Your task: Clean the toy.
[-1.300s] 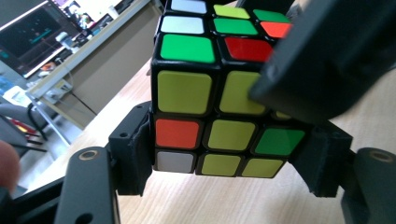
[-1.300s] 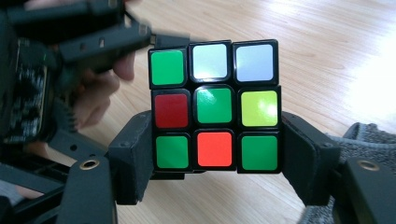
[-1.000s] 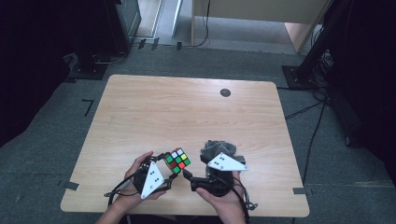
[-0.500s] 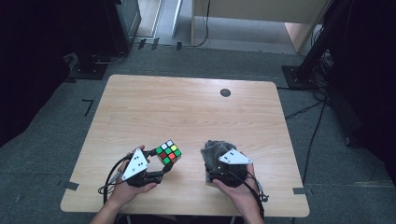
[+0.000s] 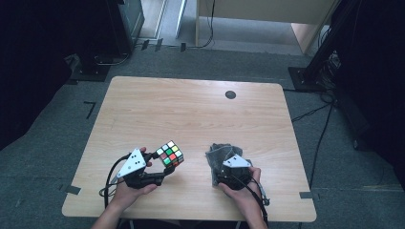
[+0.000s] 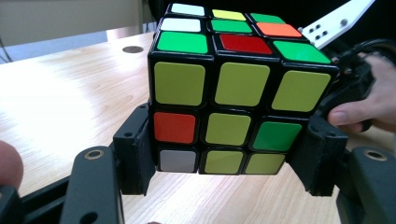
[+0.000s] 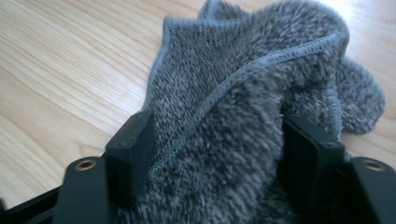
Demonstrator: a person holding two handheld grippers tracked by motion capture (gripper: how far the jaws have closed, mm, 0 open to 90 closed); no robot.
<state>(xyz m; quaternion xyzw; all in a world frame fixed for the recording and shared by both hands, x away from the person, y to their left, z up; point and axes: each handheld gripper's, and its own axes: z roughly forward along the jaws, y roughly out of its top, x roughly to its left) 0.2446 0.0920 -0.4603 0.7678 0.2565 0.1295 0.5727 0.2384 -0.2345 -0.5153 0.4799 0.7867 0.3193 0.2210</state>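
High view: right gripper (image 5: 228, 168) lowered onto the grey cloth (image 5: 220, 153) near the surface's (image 5: 200, 114) front edge, fingers just closing around its bunched folds, while left gripper (image 5: 160, 171) holds the Rubik's cube (image 5: 170, 153) clamped, lifted, ready for wiping.

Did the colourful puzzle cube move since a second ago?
Yes. The colourful puzzle cube, clamped in the left gripper, shifted slightly left, away from the grey fluffy cloth and the wooden table's middle.
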